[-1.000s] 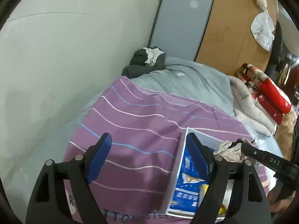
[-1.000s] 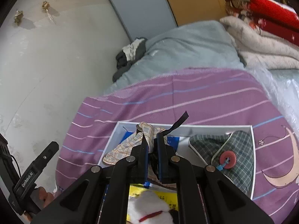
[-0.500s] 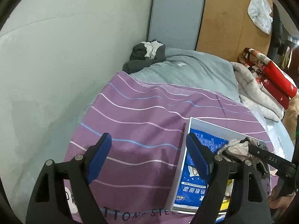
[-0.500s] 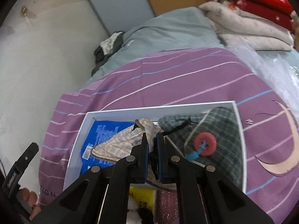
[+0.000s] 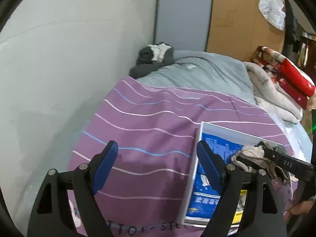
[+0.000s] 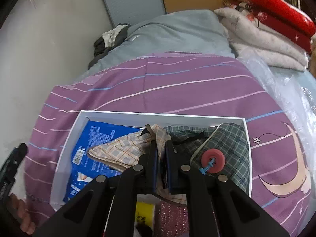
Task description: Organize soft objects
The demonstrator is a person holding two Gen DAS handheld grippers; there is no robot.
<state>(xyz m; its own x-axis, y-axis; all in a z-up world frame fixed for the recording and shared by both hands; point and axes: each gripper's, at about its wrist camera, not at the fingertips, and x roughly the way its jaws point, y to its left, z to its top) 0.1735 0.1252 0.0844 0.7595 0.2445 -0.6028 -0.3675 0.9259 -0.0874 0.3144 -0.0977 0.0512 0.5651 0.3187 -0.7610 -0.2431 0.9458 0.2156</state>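
Pinching checked cloth (image 6: 126,150), seemingly, right claw (image 6: 161,148) over white box (image 6: 83,116).

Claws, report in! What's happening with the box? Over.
Left claw open, empty. Right claw shut on beige checked cloth, over white box. Nothing blocking.

The box (image 6: 247,150) lies on the bedspread (image 6: 177,90), cloths (image 6: 126,150) inside.

You've lowered your right gripper (image 6: 162,154) with the beige checked cloth (image 6: 126,150) into the white box (image 6: 65,150), beside the green plaid cloth (image 6: 233,142) at right.
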